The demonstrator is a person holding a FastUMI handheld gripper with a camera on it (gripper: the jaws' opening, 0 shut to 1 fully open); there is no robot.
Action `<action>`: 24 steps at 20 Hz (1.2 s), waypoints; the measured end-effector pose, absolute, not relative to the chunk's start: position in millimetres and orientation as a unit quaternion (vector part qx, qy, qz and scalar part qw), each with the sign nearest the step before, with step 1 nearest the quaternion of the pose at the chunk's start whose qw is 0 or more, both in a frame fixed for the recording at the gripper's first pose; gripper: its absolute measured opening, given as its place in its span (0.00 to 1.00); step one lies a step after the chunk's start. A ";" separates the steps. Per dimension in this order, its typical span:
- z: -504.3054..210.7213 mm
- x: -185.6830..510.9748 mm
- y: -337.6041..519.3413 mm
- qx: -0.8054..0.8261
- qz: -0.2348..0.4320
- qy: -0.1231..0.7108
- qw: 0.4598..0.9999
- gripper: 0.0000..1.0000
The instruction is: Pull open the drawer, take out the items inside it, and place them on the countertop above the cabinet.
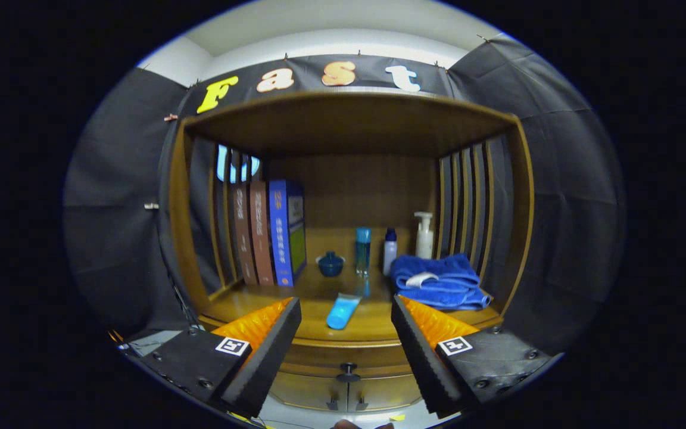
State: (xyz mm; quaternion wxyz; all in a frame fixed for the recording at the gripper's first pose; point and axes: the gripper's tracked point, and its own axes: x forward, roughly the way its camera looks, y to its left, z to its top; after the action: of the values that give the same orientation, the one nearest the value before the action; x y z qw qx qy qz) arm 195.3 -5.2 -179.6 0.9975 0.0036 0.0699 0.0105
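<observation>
Tool (346, 345) wide, holding nothing, facing wooden cabinet; blue tube (343, 311) on countertop (373, 325) beside folded towel (438, 280)

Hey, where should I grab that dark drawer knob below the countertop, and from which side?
Grip the drawer knob by its round head, approaching straight from the front; it juts toward the open gripper, centred between the fingers, under the countertop edge. Closing on both sides probably suits best.

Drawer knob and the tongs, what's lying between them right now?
Nothing: in the gripper view the open tongs hang apart, and the stretch ahead to the drawer knob is bare air and wood.
</observation>
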 end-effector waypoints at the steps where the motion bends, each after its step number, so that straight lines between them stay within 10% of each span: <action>1: -161.1 187.1 -3.7 0.007 0.011 0.061 0.998 0.99; 24: 31.9 -30.7 50.8 0.017 0.058 -0.010 0.998 0.99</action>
State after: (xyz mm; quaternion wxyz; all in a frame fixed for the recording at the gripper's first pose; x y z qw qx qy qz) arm -30.7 50.8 31.9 0.9981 0.0169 -0.0099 0.0577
